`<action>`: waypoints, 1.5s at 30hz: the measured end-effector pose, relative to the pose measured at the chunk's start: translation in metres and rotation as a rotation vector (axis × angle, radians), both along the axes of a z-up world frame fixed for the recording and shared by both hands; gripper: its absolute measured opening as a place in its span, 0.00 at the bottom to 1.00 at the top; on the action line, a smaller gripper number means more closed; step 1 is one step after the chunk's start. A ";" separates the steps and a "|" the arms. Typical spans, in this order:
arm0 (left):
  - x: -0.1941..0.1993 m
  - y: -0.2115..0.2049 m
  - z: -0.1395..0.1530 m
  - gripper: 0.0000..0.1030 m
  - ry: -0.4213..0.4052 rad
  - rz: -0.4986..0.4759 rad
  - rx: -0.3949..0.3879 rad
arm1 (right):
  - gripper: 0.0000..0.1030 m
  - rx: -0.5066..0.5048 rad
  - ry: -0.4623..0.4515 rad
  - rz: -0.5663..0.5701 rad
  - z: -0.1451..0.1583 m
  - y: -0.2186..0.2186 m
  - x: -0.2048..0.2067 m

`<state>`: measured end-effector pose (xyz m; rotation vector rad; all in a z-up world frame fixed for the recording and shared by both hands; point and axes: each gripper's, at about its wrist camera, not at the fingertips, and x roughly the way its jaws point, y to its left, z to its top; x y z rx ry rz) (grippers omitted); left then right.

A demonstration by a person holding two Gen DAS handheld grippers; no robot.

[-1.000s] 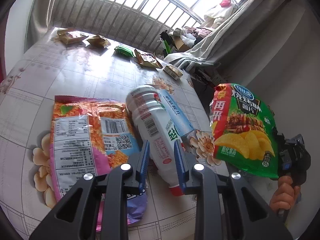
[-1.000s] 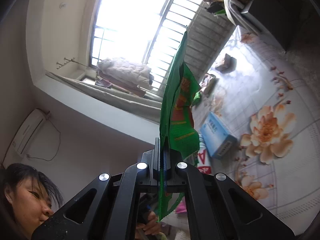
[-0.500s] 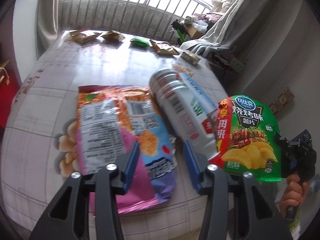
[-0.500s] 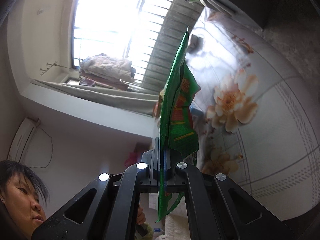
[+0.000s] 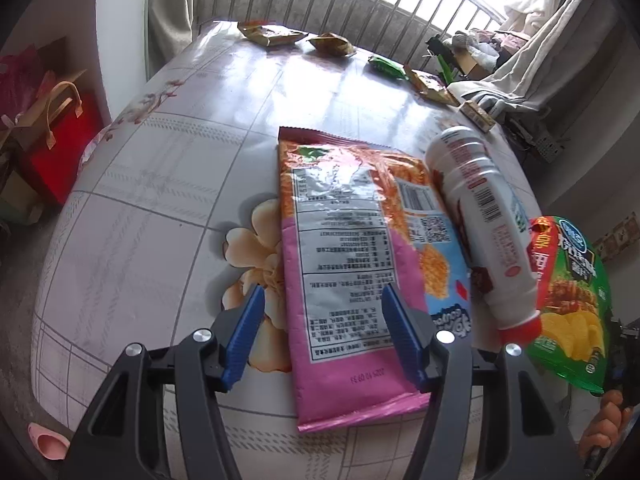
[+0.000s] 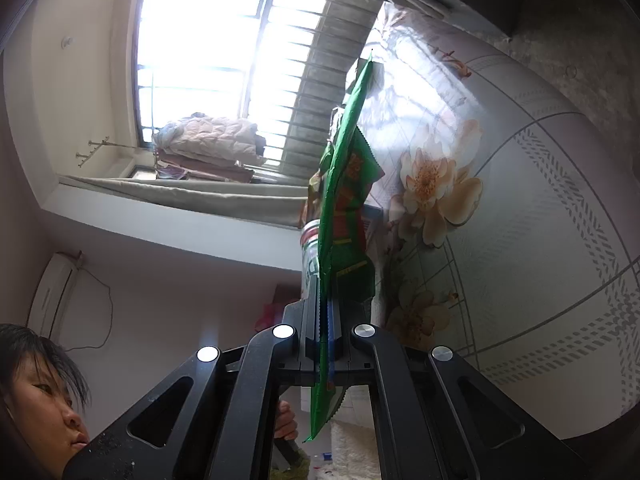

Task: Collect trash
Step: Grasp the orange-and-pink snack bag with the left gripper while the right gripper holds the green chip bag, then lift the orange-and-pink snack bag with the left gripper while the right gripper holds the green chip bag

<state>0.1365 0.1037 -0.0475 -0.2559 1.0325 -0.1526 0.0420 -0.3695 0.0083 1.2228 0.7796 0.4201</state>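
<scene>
A pink and orange snack bag [image 5: 352,264] lies flat on the floral table [image 5: 160,200]. My left gripper [image 5: 322,330] is open, its blue fingers straddling the bag's near end just above it. A white bottle with a red cap [image 5: 484,232] lies on its side against the bag's right edge. My right gripper [image 6: 326,320] is shut on a green chip bag [image 6: 344,208], held edge-on off the table's right side; the bag also shows in the left wrist view [image 5: 572,300].
Several small wrappers [image 5: 332,42] lie along the table's far edge by the window bars. A small box [image 5: 476,114] sits at the far right. A red gift bag [image 5: 52,140] stands on the floor at left. The table's near edge is close.
My left gripper has moved left, from the bottle to over the pink bag, and its jaws have opened wider. The right gripper has kept hold of the green bag and has tilted.
</scene>
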 end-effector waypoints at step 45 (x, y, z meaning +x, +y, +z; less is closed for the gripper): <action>-0.034 -0.004 0.077 0.01 -0.344 -0.050 0.100 | 0.02 -0.024 -0.005 -0.038 0.013 0.001 -0.012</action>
